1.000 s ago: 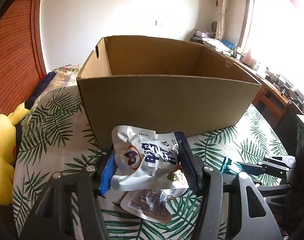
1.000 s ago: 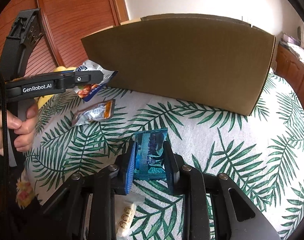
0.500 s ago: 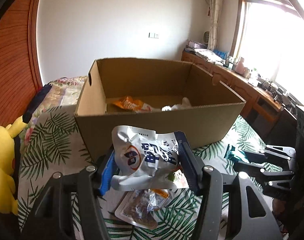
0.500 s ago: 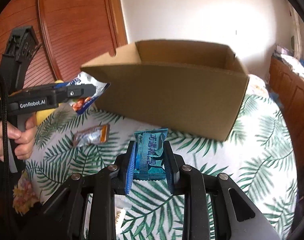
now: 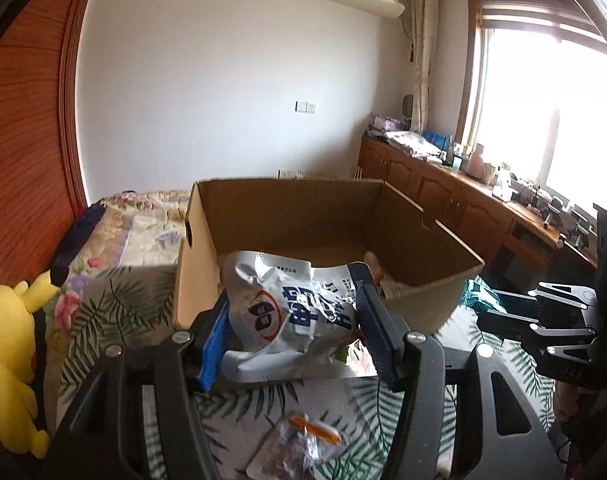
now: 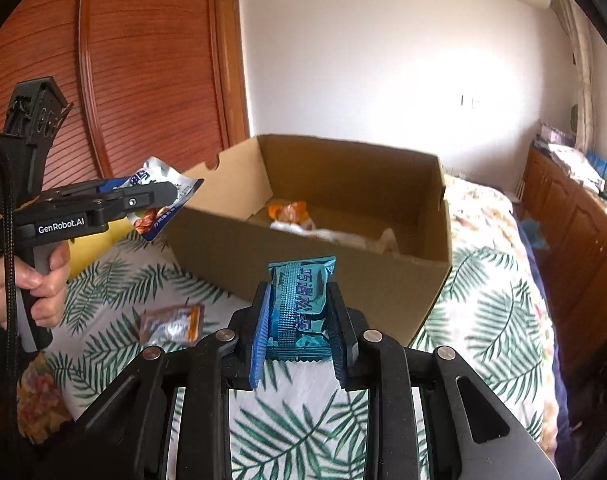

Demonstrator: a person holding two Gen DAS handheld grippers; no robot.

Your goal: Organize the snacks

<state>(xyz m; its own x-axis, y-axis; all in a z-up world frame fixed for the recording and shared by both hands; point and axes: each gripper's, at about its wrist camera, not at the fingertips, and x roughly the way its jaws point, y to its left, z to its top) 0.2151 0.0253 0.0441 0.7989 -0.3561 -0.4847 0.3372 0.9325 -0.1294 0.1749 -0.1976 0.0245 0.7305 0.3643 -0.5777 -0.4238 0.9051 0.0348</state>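
My left gripper [image 5: 293, 316] is shut on a crumpled white snack bag with blue print [image 5: 291, 312], held in the air just before the near wall of an open cardboard box [image 5: 287, 216]. My right gripper [image 6: 299, 312] is shut on a teal snack packet [image 6: 299, 304], raised in front of the same cardboard box [image 6: 343, 256]. Inside the box lie an orange packet [image 6: 289, 211] and white wrappers. In the right wrist view a hand holds the left gripper [image 6: 159, 196] with the white bag [image 6: 159, 176] at the box's left corner.
A clear packet with an orange strip [image 6: 171, 322] lies on the palm-leaf cloth [image 6: 491, 320] in front of the box, also seen below my left gripper as the clear packet [image 5: 299, 446]. A yellow plush toy [image 5: 7, 360] sits at the left edge. Wooden cabinets [image 5: 443, 200] line the right wall.
Both grippers have risen with their packets still held. The views now look down over the box's rim, so its inside and contents show.
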